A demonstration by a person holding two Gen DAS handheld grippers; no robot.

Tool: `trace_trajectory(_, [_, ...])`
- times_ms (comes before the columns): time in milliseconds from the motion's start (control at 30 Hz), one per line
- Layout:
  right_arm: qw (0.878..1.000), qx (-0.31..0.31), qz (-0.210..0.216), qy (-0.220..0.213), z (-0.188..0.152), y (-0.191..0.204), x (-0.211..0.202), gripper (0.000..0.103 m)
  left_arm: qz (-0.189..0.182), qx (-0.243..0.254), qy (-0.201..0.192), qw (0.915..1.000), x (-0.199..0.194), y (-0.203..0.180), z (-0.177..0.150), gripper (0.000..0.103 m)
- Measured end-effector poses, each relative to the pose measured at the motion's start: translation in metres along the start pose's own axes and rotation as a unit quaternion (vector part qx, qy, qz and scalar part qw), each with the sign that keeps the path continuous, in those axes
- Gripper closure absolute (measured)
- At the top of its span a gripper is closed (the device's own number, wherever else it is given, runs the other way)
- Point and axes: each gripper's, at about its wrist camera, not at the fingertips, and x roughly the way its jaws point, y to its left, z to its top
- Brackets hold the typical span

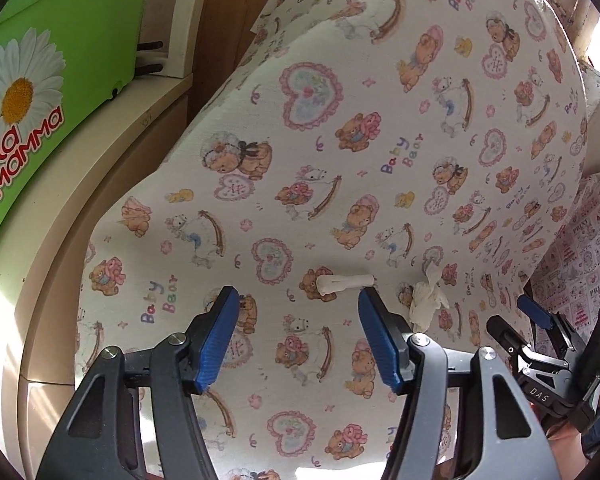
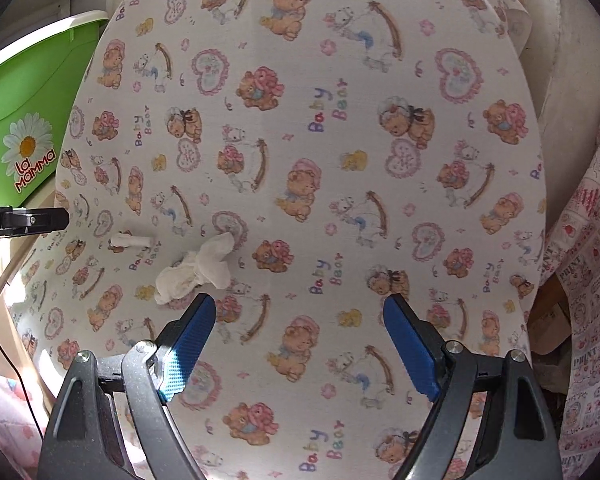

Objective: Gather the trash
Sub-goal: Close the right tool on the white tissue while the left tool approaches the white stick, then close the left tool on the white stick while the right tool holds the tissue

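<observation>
Nothing collected yet: white stick (image 1: pixel 344 281) and crumpled tissue (image 2: pixel 198 270) both lie on the bear-print cloth (image 1: pixel 340 160), left gripper (image 1: pixel 296 308) parted and empty just short of the stick, right gripper (image 2: pixel 300 316) wide, empty, beside the tissue.

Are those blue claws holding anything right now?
No, nothing is held. The left claw stands open just short of the white stick; the right claw is open beside the crumpled tissue.
</observation>
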Motion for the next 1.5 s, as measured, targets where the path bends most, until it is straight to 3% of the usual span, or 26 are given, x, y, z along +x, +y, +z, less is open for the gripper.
trace_trajectory(167, [0.999, -0.009, 0.033, 0.020, 0.008, 0.025, 0.019, 0.016, 0.034, 0.006, -0.012, 0.9993, -0.003, 0.005, 0.001, 0.035])
trace_trajectory(300, [0.997, -0.014, 0.062, 0.032, 0.011, 0.041, 0.031, 0.016, 0.024, -0.003, -0.012, 0.9996, -0.004, 0.008, 0.004, 0.032])
trace_trajectory(600, [0.996, -0.037, 0.050, 0.057, 0.014, 0.066, 0.055, 0.047, 0.020, -0.010, -0.010, 0.9997, -0.004, 0.011, 0.004, 0.032])
trace_trajectory(667, [0.997, -0.036, 0.044, 0.060, 0.014, 0.066, 0.058, 0.064, 0.019, -0.009, -0.010, 0.9997, -0.004, 0.011, 0.004, 0.032])
trace_trajectory(700, [0.996, -0.037, 0.045, 0.060, 0.013, 0.065, 0.058, 0.067, 0.020, -0.009, -0.010, 0.9997, -0.004, 0.010, 0.004, 0.032])
trace_trajectory(767, [0.997, -0.042, 0.038, 0.061, 0.014, 0.064, 0.055, 0.087, 0.017, -0.008, -0.009, 0.9998, -0.003, 0.010, 0.004, 0.032])
trace_trajectory(867, [0.997, -0.043, 0.039, 0.041, 0.013, 0.058, 0.042, 0.089, -0.007, -0.004, 0.003, 1.0000, 0.003, 0.008, 0.004, 0.035])
trace_trajectory(1033, [0.997, -0.035, 0.057, 0.028, 0.009, 0.040, 0.020, 0.089, -0.048, -0.001, 0.021, 0.9986, 0.018, 0.003, 0.004, 0.053])
trace_trajectory(1200, [0.997, -0.043, 0.049, 0.029, 0.002, 0.027, 0.009, 0.089, -0.028, 0.018, 0.035, 0.9988, 0.034, -0.004, 0.002, 0.060])
trace_trajectory(1500, [0.998, -0.033, 0.037, 0.031, -0.003, 0.009, 0.005, 0.089, -0.003, 0.054, 0.031, 0.9980, 0.054, -0.034, 0.002, 0.057])
